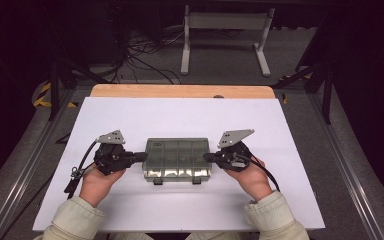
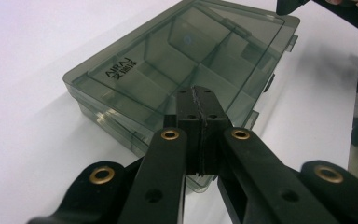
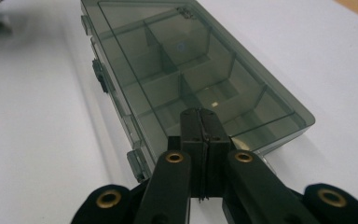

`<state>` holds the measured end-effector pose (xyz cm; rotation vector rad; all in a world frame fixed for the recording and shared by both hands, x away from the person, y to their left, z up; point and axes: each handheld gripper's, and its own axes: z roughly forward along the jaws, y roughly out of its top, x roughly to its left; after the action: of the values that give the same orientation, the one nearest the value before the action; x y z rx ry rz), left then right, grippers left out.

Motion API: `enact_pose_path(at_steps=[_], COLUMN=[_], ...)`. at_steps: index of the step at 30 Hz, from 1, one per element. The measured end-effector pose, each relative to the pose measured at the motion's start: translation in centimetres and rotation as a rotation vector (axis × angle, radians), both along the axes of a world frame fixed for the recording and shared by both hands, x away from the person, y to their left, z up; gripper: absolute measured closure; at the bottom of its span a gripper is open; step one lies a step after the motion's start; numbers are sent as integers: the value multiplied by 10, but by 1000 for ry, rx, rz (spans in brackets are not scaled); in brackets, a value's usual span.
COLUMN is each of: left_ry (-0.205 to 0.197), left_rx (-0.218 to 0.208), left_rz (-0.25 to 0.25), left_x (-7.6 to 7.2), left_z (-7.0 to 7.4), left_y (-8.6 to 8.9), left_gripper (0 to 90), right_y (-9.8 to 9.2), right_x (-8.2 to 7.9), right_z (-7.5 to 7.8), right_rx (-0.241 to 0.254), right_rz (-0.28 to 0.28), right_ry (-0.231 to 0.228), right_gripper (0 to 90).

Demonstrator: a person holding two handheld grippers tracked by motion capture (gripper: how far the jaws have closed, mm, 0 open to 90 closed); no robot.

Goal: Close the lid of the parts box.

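A smoky transparent compartment box (image 1: 178, 159) with its lid down lies on the white sheet, its two latches toward the person. My left gripper (image 1: 142, 156) is shut, its tips at the box's left end. In the left gripper view the closed jaws reach over the near end of the box (image 2: 177, 65), holding nothing. My right gripper (image 1: 207, 157) is shut too, its tips at the box's right end. The right gripper view shows its pressed-together jaws over the near end of the box (image 3: 182, 70), with empty divided cells under the lid.
The white sheet (image 1: 180, 120) covers a wooden tabletop (image 1: 180, 91). Cables trail from both grippers toward the person. Beyond the table stand a white frame (image 1: 225, 30) and loose floor cables (image 1: 145, 55); metal rails run along both sides.
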<state>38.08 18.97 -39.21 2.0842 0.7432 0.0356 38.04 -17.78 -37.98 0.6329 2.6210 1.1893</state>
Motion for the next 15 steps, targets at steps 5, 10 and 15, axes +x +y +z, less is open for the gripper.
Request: enact_pose_path(at_steps=[5,10,15], left_ry=[19,41,61], left_rx=[21,45,61], left_rz=[-21,-31,-41], left_x=[0,2,3], left_z=[0,-3,-6], left_y=[-3,-6,-9], left_gripper=[899,899,899], right_y=[3,4,6], right_x=[0,0,1], right_z=[-2,-3,-5], right_rx=[-33,-47,-66], right_rz=[9,17,22], right_ry=[21,28,39], right_gripper=[900,900,900])
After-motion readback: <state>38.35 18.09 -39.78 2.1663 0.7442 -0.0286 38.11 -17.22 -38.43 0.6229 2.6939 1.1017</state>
